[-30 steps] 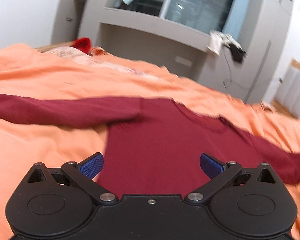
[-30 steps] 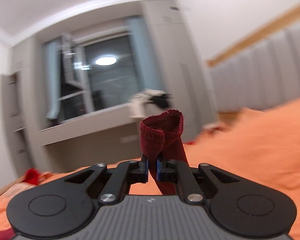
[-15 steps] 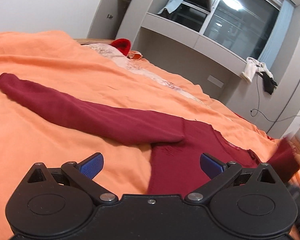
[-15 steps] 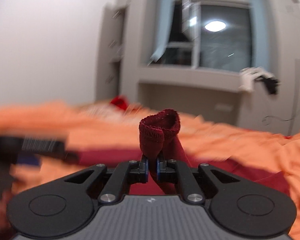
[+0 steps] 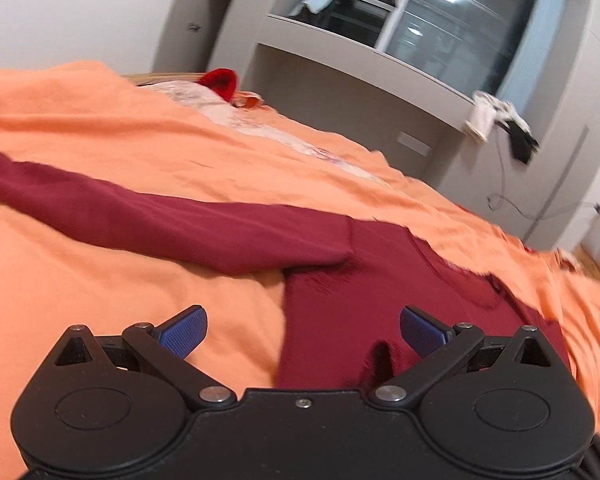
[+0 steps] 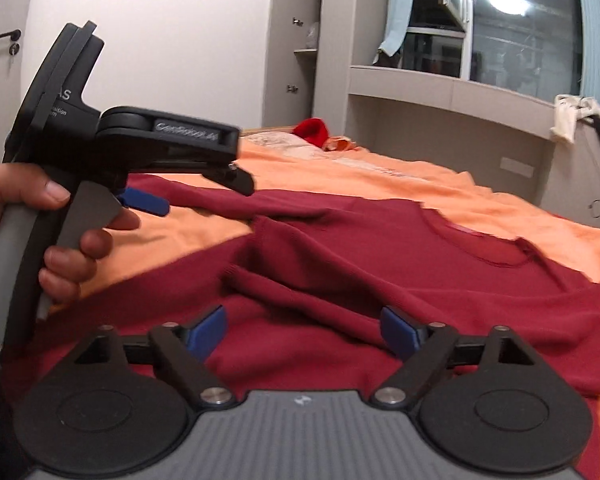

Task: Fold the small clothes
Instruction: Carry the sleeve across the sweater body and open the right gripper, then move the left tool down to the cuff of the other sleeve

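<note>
The right gripper (image 6: 302,336) hovered low over the maroon top (image 6: 380,280), its blue fingers (image 6: 208,332) spreading apart with nothing pinched between them; a folded-over sleeve (image 6: 300,296) lay across the garment's body just ahead of the gap. The left gripper (image 5: 302,328) was likewise wide open and held nothing, its fingers (image 5: 184,330) poised above the garment's side edge, one over the bedspread and the other over the maroon cloth. The person's left hand (image 6: 60,236) was wrapped around that tool's handle.

The top lay flat on the orange bedspread (image 5: 100,120), neckline (image 6: 488,248) facing the far side, with its other sleeve (image 5: 140,216) stretched straight out to the left across the bed.

Further back, a red item (image 5: 220,80) and some pale patterned fabric (image 5: 260,124) sat near the bed's far edge. Beyond the bed stood a grey wall unit (image 6: 440,92) under a dark window (image 6: 520,24), with cloths (image 6: 576,118) draped at its right end.
</note>
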Demonstrator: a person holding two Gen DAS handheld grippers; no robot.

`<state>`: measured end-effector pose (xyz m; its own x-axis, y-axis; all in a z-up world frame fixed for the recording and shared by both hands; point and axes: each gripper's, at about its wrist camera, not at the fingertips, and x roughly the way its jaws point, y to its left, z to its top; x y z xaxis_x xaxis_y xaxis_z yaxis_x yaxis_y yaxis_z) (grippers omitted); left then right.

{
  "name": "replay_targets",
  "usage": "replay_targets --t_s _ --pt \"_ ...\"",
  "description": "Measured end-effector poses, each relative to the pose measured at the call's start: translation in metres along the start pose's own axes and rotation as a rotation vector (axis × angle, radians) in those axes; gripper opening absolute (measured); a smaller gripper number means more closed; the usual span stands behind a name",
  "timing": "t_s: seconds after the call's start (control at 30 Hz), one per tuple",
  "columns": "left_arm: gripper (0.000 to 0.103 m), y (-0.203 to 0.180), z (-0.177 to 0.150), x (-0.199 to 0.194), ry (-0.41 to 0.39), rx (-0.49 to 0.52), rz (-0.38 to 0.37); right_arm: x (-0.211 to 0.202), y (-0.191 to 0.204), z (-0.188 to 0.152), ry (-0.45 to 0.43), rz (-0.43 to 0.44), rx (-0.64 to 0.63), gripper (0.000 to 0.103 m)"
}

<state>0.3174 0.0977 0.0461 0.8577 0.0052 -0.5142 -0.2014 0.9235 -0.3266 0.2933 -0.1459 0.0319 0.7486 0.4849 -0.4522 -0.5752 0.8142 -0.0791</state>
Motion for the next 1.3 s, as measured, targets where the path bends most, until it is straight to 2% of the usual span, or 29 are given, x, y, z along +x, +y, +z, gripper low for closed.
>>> replay_targets --t_s 0.1,0.2,0.3,0.43,0.53,0.67,0.77,0.83,0.93,1.03,1.13,1.17,1.23,1.3 --pt "0.102 -0.011 -0.010 0.006 0.027 0.060 -0.008 -0.011 -0.022 -0.009 0.017 -0.083 0.015 0.092" --pt "0.102 -0.020 -0.017 0.012 0.046 0.108 -0.005 -0.021 -0.049 -0.016 0.035 -0.138 0.090 0.092" --pt "0.102 -0.024 -0.021 0.015 0.053 0.124 0.001 -0.027 -0.072 -0.020 0.046 -0.185 0.163 0.092" --pt "0.103 -0.026 -0.025 0.020 0.071 0.142 0.024 -0.024 -0.093 -0.019 0.044 -0.276 0.199 0.093" --pt "0.102 -0.026 -0.027 0.028 0.115 0.163 0.089 -0.007 -0.113 -0.015 0.092 -0.294 0.217 0.097" --pt "0.102 -0.026 -0.028 0.032 0.146 0.181 0.112 0.021 -0.121 -0.006 0.152 -0.192 0.214 0.102" --pt "0.102 -0.029 -0.029 0.031 0.175 0.213 0.114 0.048 -0.115 0.004 0.197 -0.144 0.131 0.102" --pt "0.102 -0.028 -0.030 0.030 0.187 0.222 0.106 0.066 -0.111 0.013 0.208 -0.163 0.056 0.102" --pt "0.103 -0.027 -0.032 0.030 0.193 0.237 0.097 0.096 -0.110 0.024 0.200 -0.252 -0.013 0.102" --pt "0.103 -0.027 -0.034 0.033 0.212 0.247 0.097 0.114 -0.119 0.035 0.186 -0.303 0.044 0.102" --pt "0.103 -0.027 -0.033 0.032 0.218 0.266 0.093 0.116 -0.121 0.049 0.138 -0.361 0.101 0.102" --pt "0.103 -0.026 -0.031 0.030 0.214 0.259 0.086 0.112 -0.123 0.052 0.124 -0.333 0.114 0.102" --pt "0.102 -0.020 -0.027 0.025 0.199 0.226 0.070 0.104 -0.121 0.055 0.103 -0.211 0.150 0.103" --pt "0.102 -0.011 -0.022 0.021 0.184 0.178 0.062 0.101 -0.114 0.053 0.129 -0.091 0.147 0.103"
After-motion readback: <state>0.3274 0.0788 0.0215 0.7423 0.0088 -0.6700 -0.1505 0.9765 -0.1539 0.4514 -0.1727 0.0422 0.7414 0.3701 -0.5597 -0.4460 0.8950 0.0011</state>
